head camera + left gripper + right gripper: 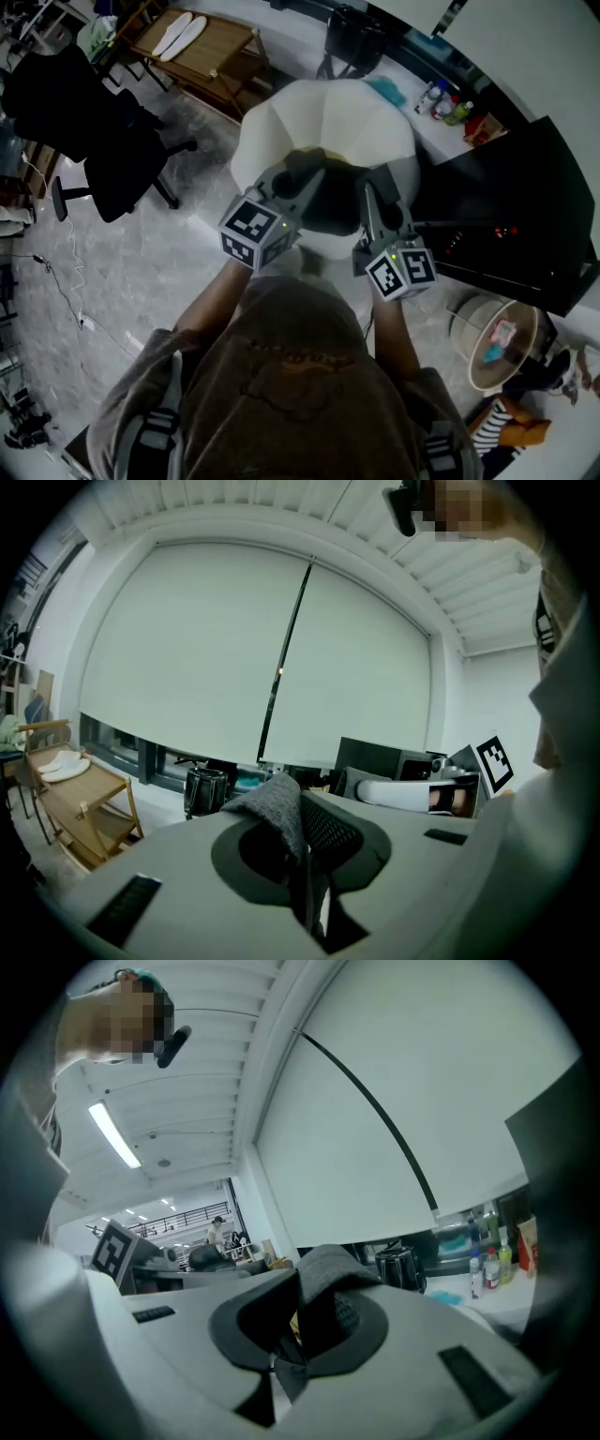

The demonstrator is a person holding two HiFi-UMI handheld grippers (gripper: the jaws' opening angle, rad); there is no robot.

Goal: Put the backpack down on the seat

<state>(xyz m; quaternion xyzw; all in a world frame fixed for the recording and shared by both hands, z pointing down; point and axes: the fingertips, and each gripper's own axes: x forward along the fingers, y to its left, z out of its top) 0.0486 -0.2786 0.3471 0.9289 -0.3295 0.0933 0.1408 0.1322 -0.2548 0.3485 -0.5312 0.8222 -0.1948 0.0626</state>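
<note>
1. two grippers, one in each of the person's hands. the left gripper (pixel 302 183) and right gripper (pixel 373 202) sit side by side, near each other, each with one marker cube at its rear.
2. one backpack (pixel 323 202), dark, lies between the two grippers and over the near edge of the seat. the head view does not show whether it rests on the seat.
3. one seat (pixel 328 112), white and faceted, directly ahead of the person.
4. the left gripper's jaws are pressed together on one grey fabric fold (pixel 277 803), which stands up between them with black mesh just beside it.
5. the right gripper's jaws are likewise clamped on a second grey fold (pixel 328 1269).
6. one black office chair (pixel 94 117) stands on the floor to the left, well apart from the seat.
7. one wooden rack (pixel 220 52) beyond it carries two white insoles (pixel 183 33), lying side by side.
8. one black bag (pixel 352 37) stands behind the seat.
9. three bottles (pixel 492 1267) stand together on a white surface (pixel 469 1293) at the right.
</note>
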